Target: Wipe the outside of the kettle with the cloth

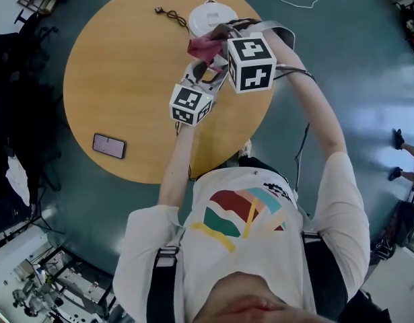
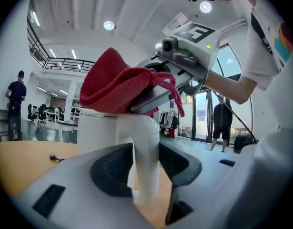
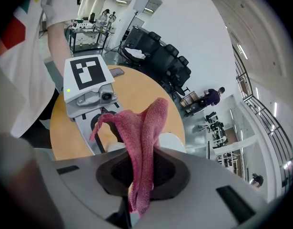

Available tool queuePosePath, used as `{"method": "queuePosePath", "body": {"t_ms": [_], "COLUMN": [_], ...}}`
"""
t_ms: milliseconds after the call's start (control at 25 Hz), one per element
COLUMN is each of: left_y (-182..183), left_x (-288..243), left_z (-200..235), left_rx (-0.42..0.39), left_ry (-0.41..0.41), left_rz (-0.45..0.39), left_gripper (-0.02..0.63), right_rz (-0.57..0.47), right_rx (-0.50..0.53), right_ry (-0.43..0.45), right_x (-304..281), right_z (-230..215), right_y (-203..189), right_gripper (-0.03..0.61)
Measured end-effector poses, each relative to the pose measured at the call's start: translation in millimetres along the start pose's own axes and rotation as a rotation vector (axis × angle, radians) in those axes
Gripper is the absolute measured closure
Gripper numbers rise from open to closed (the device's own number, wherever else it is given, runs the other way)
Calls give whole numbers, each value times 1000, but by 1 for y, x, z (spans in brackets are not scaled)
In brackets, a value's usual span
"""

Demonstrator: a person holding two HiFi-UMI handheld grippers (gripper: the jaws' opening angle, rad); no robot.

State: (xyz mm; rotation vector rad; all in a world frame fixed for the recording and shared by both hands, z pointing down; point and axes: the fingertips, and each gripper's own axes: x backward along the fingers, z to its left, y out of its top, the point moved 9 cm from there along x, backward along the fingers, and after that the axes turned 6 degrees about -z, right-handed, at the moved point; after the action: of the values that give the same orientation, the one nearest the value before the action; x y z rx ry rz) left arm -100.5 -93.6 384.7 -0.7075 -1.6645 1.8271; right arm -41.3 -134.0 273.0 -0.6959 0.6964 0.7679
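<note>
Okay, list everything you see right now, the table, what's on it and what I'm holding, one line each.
table: one, round, light wood, middle of the head view.
kettle: one, white, at the table's far side.
cloth: one, red-pink, against the kettle's top.
phone: one, dark, lying flat on the table's near left.
cable: one, black, on the table just left of the kettle.
chairs: several, black, on the floor beyond the table.
left tongs: one, grey, shut on the kettle's handle.
right tongs: one, grey, shut on the cloth.
</note>
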Motion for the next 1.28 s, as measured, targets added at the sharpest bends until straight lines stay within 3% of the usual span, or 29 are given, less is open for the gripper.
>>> {"method": "queuePosePath", "body": {"t_ms": [320, 560, 800, 1280], "left_y": [-2, -2, -3, 13], "left_x": [-4, 23, 54, 45], "left_z": [-2, 8, 46, 138], "left_rx": [10, 0, 33, -35], "left_ry": [19, 164, 290, 454], "left_rz": [-18, -51, -73, -54], "left_gripper": [399, 399, 400, 400], "right_rz": [-9, 45, 57, 41], "right_rx": [-15, -6, -137, -299], "right_ry": [5, -78, -139, -192], "right_x": [11, 29, 42, 41], "right_z": [14, 22, 25, 11], "right_y": [3, -13, -39, -94], "right_gripper": [540, 540, 540, 540]}}
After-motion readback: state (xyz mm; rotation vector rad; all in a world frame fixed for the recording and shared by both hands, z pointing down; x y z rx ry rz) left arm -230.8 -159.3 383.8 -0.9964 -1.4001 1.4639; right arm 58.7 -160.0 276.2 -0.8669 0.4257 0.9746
